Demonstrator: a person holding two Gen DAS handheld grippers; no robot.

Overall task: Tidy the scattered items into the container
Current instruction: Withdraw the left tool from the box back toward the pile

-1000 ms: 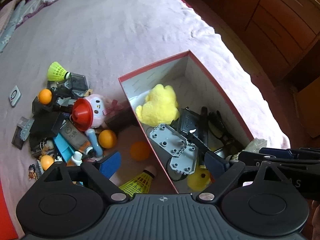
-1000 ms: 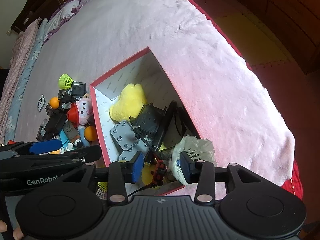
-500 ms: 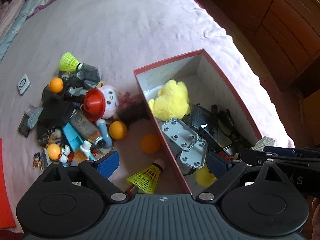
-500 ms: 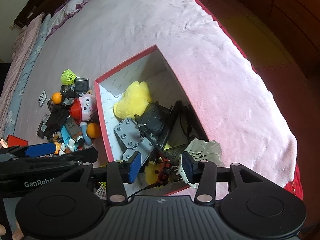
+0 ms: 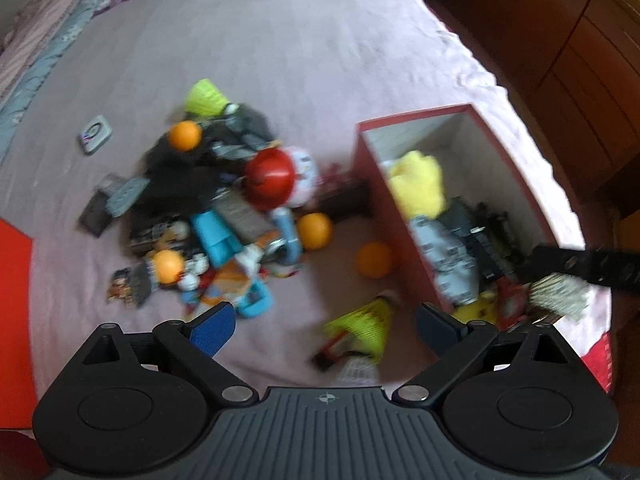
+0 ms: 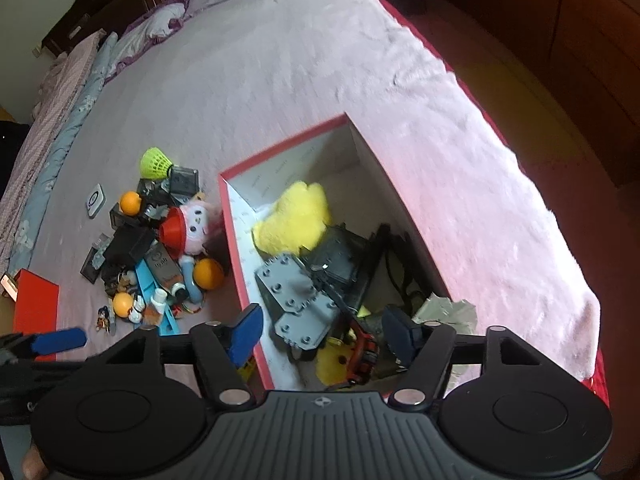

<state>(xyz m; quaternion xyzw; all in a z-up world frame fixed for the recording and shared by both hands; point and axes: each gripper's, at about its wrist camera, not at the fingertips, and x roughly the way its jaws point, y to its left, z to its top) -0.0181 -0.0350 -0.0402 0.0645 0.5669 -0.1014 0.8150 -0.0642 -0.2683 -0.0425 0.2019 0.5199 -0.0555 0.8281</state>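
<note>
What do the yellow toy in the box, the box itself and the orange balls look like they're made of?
Yellow toy: plush fabric, going by its fuzzy, matte pile and soft lumpy outline.
Box: probably cardboard, with thin straight walls, a matte white printed lining and a red outside.
Orange balls: likely hard plastic, table-tennis style; they are smooth, evenly round and faintly shiny, though the blur leaves that open.

We see open pink blanket point(image 6: 280, 80) beyond the red box point(image 6: 280, 148) on every far side. Left of the box, the toy pile point(image 6: 160, 248) crowds the way; a yellow shuttlecock point(image 5: 364, 326) lies beside its near corner.
</note>
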